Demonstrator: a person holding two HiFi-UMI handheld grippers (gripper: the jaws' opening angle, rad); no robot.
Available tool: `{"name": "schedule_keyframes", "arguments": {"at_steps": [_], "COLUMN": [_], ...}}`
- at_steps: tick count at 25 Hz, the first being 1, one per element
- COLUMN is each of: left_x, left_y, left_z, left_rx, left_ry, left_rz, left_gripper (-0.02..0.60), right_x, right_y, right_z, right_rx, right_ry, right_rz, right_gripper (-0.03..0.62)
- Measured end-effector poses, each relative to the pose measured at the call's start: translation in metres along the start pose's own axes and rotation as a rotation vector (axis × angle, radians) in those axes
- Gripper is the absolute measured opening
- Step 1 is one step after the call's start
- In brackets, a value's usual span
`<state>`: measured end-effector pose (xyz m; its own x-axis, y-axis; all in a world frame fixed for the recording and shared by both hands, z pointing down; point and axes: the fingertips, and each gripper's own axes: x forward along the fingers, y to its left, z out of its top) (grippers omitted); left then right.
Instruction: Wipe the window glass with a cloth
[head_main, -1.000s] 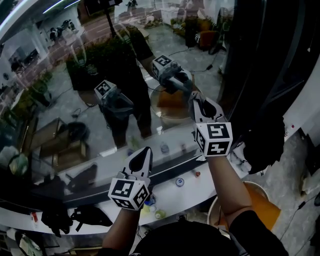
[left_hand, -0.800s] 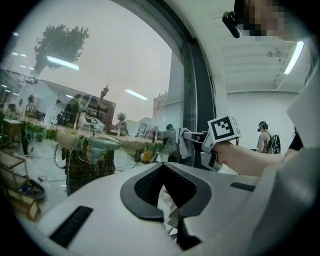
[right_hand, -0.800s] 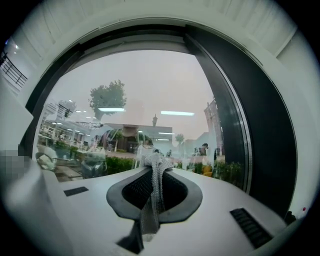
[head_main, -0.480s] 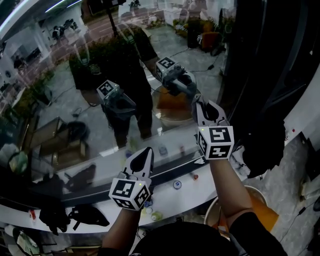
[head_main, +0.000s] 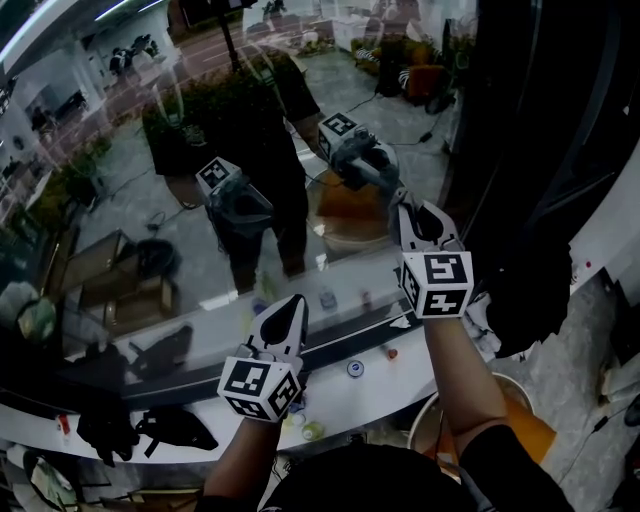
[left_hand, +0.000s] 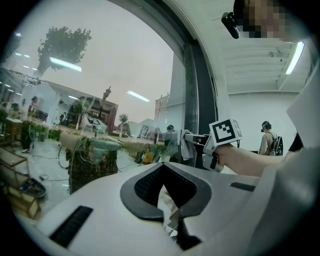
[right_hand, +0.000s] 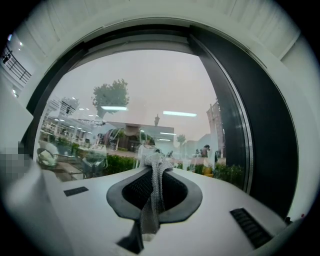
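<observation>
Grey knit cloth (right_hand: 151, 195), soft and floppy, is bunching in the right gripper (right_hand: 157, 167)'s tight pinch near the window glass (right_hand: 150, 85); the left gripper (left_hand: 165, 167) is idling closed, empty.

Your right gripper (head_main: 402, 200) is up at the window glass (head_main: 130, 230), near its right edge and just left of the frame (head_main: 520, 130). The cloth (right_hand: 151, 190) sits between its jaws and pokes out ahead of them. Your left gripper (head_main: 291, 305) is lower and to the left, over the sill (head_main: 390, 385). A bucket (head_main: 525, 415) stands below the sill's right end, under your right forearm.
</observation>
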<state>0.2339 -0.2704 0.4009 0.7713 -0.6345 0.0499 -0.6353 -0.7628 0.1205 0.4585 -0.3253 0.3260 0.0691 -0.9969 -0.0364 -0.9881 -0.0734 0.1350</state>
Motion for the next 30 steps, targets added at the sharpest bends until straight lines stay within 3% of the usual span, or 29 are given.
{"name": "schedule_keyframes", "arguments": {"at_steps": [7, 22, 30], "left_x": [-0.006, -0.022, -0.039], "left_y": [0.003, 0.0, 0.017], "left_z": [0.008, 0.053, 0.071], "left_rx": [0.008, 0.064, 0.073], "left_ry": [-0.013, -0.085, -0.101], "left_rz": [0.003, -0.006, 0.018], "left_gripper": [0.008, 0.008, 0.008], "right_x": [-0.005, -0.02, -0.008], "right_y": [0.008, 0.036, 0.048], "right_z": [0.012, 0.102, 0.122], "right_rx": [0.022, 0.007, -0.006], "right_ry": [-0.016, -0.19, -0.197], "right_rz": [0.023, 0.054, 0.035], "right_gripper": [0.049, 0.048, 0.048]}}
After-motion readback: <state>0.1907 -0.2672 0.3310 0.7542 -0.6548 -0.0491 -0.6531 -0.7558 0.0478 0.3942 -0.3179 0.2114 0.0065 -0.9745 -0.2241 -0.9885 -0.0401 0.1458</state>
